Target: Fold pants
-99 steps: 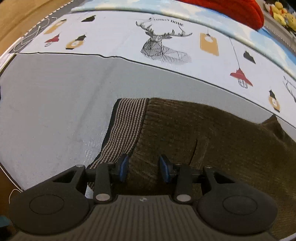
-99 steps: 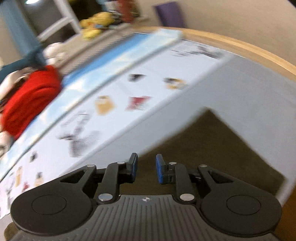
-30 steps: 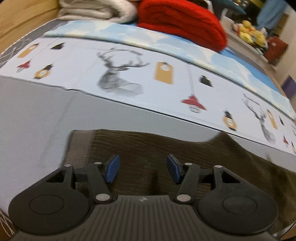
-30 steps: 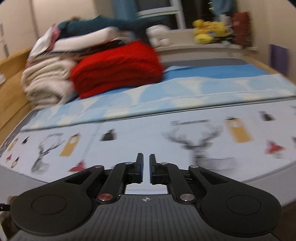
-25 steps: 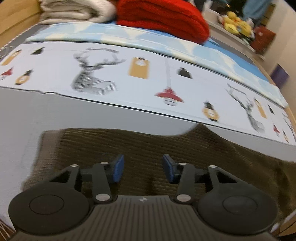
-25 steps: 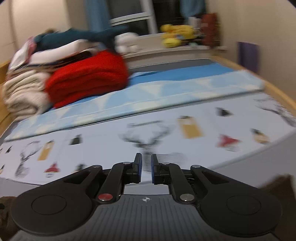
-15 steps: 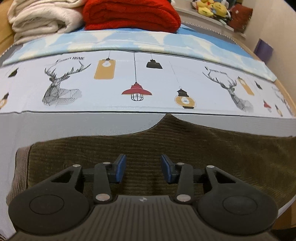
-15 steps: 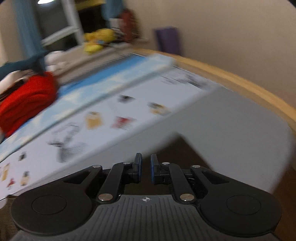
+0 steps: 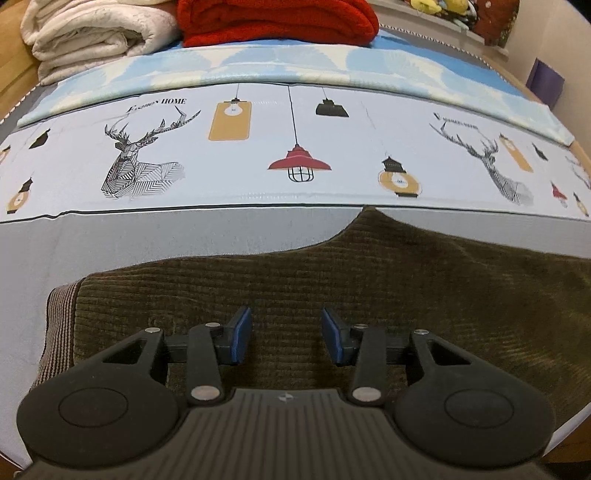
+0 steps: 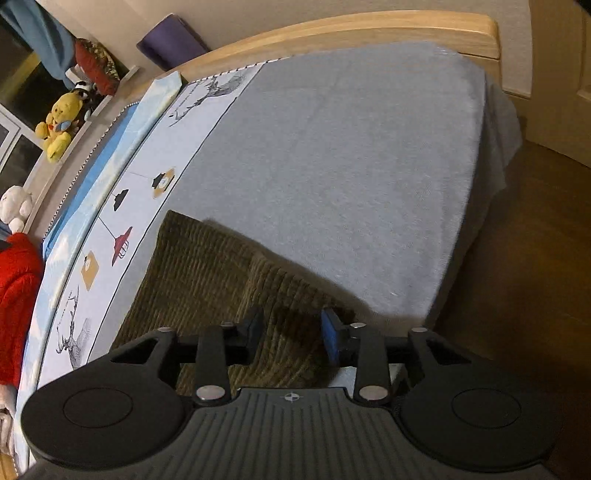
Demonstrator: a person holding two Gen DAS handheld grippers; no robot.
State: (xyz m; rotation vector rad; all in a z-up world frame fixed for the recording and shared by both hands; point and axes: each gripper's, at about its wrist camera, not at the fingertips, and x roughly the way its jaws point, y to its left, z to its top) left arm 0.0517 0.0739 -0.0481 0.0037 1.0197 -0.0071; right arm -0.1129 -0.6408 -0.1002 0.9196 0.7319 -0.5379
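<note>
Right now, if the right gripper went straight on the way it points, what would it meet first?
Most likely the brown corduroy pants: the open right gripper points down at their leg end near the bed's edge, though depth is unclear.

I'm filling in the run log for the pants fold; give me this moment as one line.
stage: regrasp | pants: flat on grey sheet | left gripper: open over pants | right gripper: jaws just opening, over raised cuff fold, nothing pinched

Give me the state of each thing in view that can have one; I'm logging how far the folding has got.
pants: flat on the grey sheet, folded lengthwise, not folded short
striped waistband: at the left end, flat
left claw: open, over the pants, gripping nothing
right claw: jaws have just been opening, over the pants' end, cloth below, not pinched
red blanket: folded
white blanket: folded
</note>
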